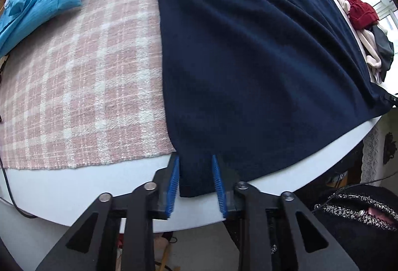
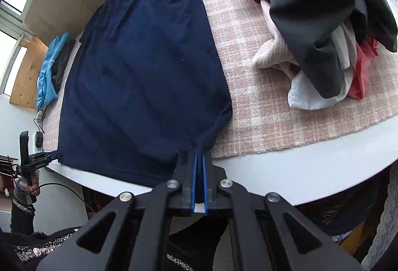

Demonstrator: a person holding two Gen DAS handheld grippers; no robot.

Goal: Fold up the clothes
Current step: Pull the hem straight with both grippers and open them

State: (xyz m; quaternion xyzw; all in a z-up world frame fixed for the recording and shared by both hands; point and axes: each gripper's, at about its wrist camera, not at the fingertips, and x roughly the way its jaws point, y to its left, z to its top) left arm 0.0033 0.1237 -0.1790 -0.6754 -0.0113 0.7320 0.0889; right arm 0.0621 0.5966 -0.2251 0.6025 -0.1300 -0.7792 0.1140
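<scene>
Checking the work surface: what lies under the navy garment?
The pink plaid blanket on the white round table shows beside the navy garment; anything beneath it is covered.

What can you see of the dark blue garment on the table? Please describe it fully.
The dark blue garment is a soft, matte knit, spread nearly flat and lengthwise over the pink checked blanket, with shallow wrinkles. Its collar end lies far away near the window; its hem hangs slightly over the white table edge. The right claw is shut on one bunched hem corner. The left claw is open, its blue pads either side of the other hem corner, not yet closed.
</scene>
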